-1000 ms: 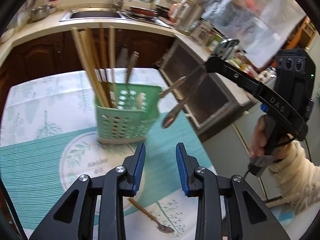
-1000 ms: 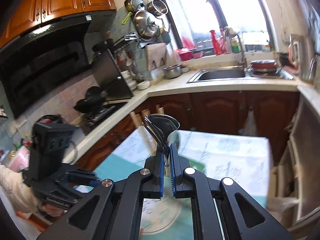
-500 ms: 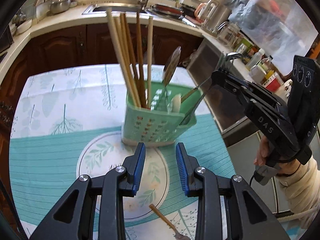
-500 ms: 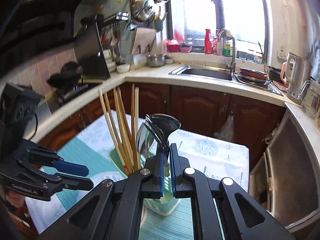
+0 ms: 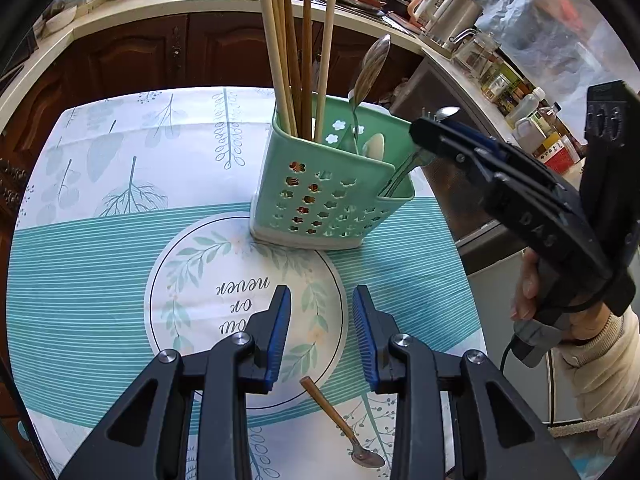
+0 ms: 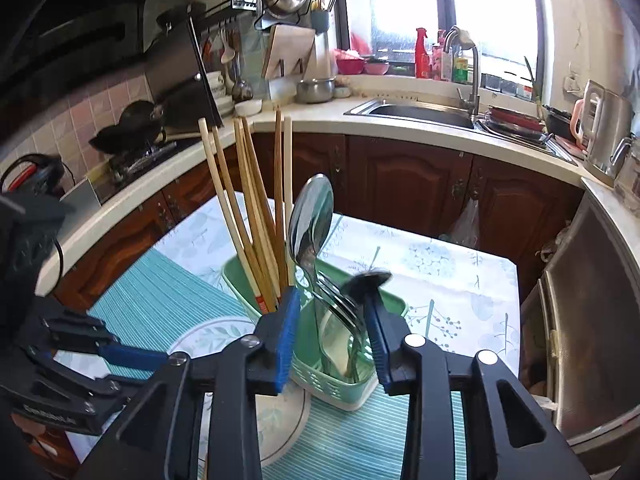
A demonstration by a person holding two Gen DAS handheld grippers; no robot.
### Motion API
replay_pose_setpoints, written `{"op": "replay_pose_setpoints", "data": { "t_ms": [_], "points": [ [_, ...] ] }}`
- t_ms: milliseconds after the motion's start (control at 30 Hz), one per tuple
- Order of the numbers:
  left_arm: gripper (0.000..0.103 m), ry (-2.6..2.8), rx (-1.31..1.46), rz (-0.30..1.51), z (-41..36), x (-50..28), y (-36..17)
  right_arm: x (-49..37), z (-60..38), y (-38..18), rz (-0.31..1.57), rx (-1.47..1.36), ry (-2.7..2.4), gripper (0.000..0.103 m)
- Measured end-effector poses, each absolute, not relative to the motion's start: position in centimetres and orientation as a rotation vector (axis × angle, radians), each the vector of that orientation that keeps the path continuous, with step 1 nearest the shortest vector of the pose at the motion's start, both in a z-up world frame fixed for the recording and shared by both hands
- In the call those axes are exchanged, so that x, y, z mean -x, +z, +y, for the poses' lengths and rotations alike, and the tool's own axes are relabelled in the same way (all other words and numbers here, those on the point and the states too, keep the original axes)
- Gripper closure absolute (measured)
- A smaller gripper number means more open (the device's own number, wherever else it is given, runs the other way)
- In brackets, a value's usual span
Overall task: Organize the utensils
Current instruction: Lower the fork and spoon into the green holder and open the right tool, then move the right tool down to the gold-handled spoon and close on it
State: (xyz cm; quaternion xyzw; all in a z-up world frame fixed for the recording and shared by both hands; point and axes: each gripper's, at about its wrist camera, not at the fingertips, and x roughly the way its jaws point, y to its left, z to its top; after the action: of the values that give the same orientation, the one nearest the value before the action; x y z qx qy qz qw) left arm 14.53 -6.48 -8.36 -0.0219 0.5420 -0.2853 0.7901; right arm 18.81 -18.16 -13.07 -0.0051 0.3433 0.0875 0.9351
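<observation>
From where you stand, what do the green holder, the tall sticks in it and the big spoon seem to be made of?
The green utensil holder looks like moulded plastic: matte, with flower-shaped cut-outs. The chopsticks look like wood or bamboo, judging by their pale tan to brown, dull surfaces. The large spoon appears to be polished metal, probably steel, as its bowl mirrors the room.

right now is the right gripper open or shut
Open. The right gripper has just been opening: its blue pads stand apart above the green caddy, with the metal utensils loose between them, handles down in the caddy.

a table under a leafy teal cloth (image 5: 100,264) bears a green caddy (image 5: 320,208) and a spoon (image 5: 344,428).
</observation>
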Motion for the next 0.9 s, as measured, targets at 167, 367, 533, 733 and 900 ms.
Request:
{"op": "replay_pose_setpoints", "data": {
  "t_ms": [167,367,533,733,900],
  "points": [
    [0.066,-0.601,0.067,1.161,-6.4,-14.4,-8.0,-17.4,-18.3,-12.0,0.688,-0.007,0.164,0.069],
    [0.058,-0.568,0.075,1.151,-6.3,-14.4,-7.7,-14.4,-19.1,-11.5,0.694,-0.043,0.115,0.069],
    [0.058,-0.542,0.083,1.166,-5.8,-13.8,-8.2,-11.1,-18.5,-12.9,0.770,-0.060,0.152,0.069],
    [0.058,-0.546,0.021,1.200,-6.1,-11.6,-9.6,-7.4,-16.4,-17.4,0.934,-0.108,0.271,0.069],
    [0.058,-0.598,-0.117,1.215,-6.7,-9.0,-10.7,-4.4,-14.5,-20.6,1.037,-0.117,0.347,0.069]
  ]
}}
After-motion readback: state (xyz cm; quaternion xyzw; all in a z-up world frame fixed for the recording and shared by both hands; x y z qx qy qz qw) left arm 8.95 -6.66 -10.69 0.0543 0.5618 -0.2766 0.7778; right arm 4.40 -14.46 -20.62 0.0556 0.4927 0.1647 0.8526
